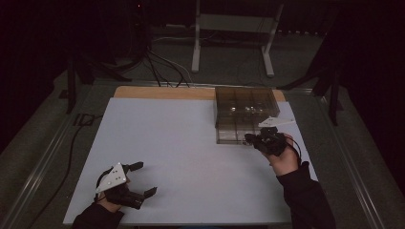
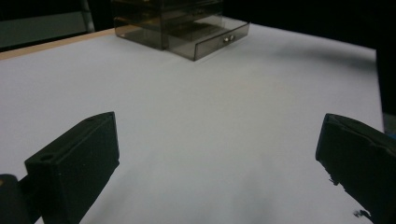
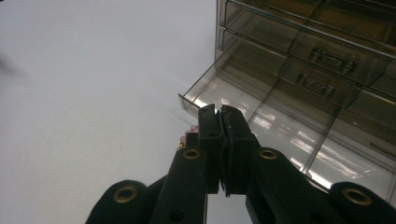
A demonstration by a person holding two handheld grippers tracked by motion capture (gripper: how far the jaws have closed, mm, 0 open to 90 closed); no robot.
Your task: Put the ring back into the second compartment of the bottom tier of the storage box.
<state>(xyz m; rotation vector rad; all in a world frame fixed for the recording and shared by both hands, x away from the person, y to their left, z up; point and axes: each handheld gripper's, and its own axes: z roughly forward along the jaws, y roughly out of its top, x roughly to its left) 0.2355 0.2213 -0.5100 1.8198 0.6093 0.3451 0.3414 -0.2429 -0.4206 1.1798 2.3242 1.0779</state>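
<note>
**Drawer unit standing open at the far right of the board**

A dim room is surrounding the scene: grey carpet floor (image 1: 43, 138), black cables (image 1: 165, 67) trailing across it, and one white metal frame (image 1: 234, 28) standing beyond the table. A single white board (image 1: 191, 157) is covering the table, with a strip of wooden edge (image 1: 162, 91) showing along its far side.

One smoked, see-through plastic drawer unit (image 1: 244, 112) is sitting at the board's far right corner, its fronts facing the person. In the high view its long axis is running from the near side to the far side. In the left gripper view one low drawer (image 2: 212, 41) is standing pulled out, its small round knob (image 2: 227, 39) pointing across the board. In the right gripper view the same open drawer (image 3: 243, 100) is lying just beyond the jaws, and two more drawer fronts with bar handles (image 3: 332, 59) are stacking up behind it.

Two grippers are working. The right gripper (image 1: 249, 140) is hovering at the near edge of the unit, at the drawer front; its jaws are pressing together, and a small reddish thing (image 3: 190, 137) is peeking out beside them, too hidden to name. The left gripper (image 1: 143, 179) is resting low at the board's near left, well apart from the unit, jaws spread wide with bare board between them.
</note>
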